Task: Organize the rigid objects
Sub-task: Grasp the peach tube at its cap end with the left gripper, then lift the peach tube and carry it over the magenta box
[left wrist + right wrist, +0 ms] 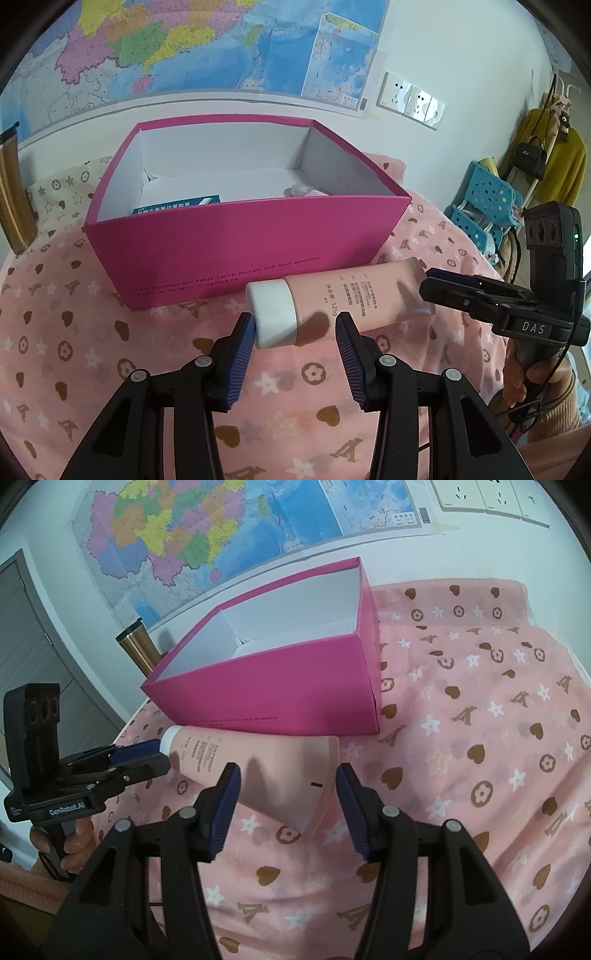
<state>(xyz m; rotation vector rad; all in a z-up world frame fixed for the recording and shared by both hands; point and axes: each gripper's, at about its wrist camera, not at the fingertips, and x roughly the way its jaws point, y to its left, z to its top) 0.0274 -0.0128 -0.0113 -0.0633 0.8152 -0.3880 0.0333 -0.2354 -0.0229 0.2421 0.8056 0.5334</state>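
A pink tube (343, 295) is seen lying on the patterned cloth (92, 332), just in front of the magenta box (240, 240); its white cap (273, 314) sits between the spread fingers of the left gripper (295, 332), nothing gripped. The right gripper (284, 794) is likewise held wide open, straddling the crimped end; nothing is clamped.

Open patterned cloth (480, 709) fills the right half of the right wrist view, giving clear passage. At centre, a pink tube (343, 299) lies against the magenta box (236, 243), whose tall front wall blocks the way; its open top is reachable from above.
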